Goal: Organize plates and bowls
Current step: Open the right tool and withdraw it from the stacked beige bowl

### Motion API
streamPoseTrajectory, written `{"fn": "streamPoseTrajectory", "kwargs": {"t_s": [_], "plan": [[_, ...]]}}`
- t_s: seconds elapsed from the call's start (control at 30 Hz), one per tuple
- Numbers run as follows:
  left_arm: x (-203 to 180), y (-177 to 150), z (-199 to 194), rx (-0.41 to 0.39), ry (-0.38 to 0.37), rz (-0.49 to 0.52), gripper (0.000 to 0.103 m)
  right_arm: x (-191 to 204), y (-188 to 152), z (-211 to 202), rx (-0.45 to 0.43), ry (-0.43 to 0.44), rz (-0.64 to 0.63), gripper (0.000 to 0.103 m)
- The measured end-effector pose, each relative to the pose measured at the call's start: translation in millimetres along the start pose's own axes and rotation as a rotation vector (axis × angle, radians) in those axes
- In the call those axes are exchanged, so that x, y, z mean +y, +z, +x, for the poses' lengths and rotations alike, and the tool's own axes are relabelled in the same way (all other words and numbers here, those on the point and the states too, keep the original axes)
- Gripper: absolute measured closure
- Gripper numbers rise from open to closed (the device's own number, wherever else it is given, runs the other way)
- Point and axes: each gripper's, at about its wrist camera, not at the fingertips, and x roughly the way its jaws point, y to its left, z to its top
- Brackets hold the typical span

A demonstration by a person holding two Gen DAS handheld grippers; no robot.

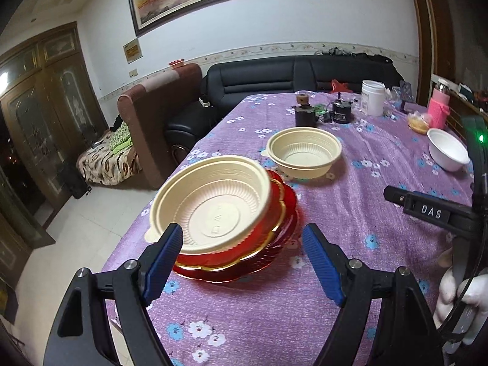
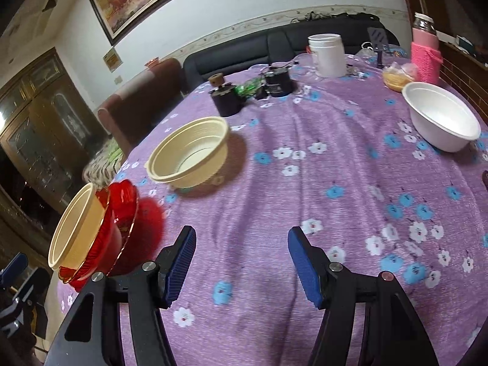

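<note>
Blue-padded left gripper (image 1: pixel 242 239) is seen spread, empty, behind a cream bowl (image 1: pixel 210 204) nested on red plates (image 1: pixel 274 244). From the right view, the right gripper (image 2: pixel 241 244) is spread over bare cloth; another cream bowl (image 2: pixel 189 152) is judged next for stacking.

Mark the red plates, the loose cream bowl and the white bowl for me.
red plates (image 1: pixel 268 262), left wrist view, front rim
loose cream bowl (image 2: pixel 195 140), right wrist view, inner wall
white bowl (image 2: pixel 442 116), right wrist view, inside
</note>
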Motion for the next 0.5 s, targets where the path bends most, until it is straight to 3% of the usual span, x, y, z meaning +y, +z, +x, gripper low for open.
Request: {"fn": "streamPoseTrajectory", "kwargs": {"t_s": [0.5], "plan": [[-32,12,29,0.047,0.010,0.083,0.022,-18,24,18,0.014,-0.003,0.023,0.035]]}}
